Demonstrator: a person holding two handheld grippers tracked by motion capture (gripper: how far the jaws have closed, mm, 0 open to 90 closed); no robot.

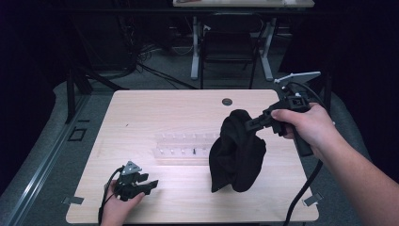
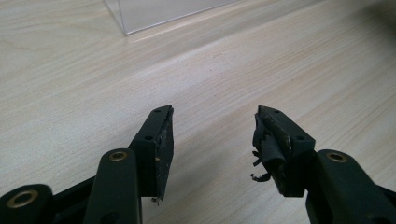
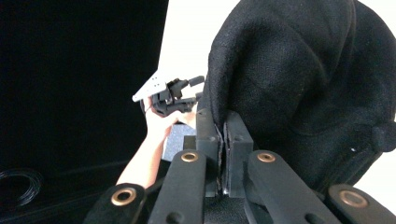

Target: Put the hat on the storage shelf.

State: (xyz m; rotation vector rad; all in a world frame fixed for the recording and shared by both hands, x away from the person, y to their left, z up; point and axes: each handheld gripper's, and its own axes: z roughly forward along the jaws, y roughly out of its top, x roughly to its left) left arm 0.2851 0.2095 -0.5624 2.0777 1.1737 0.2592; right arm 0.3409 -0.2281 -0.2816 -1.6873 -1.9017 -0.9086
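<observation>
Black cloth [image 1: 236,150] is seen in the high view hanging above the desk [image 1: 155,108], pinched at its top by the right hand-held gripper [image 1: 248,124], held raised and angled down-left. The left hand-held gripper [image 1: 149,183] is rested low near the desk's front edge.

Left gripper view: its jaws are seen apart over bare wood, with a clear tray [image 2: 159,11] ahead.

Right gripper view: the jaws are seen clamped on a cloth fold [image 3: 289,79].

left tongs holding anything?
No. In the left gripper view the left tongs stand open over the bare table, nothing between the jaws.
</observation>
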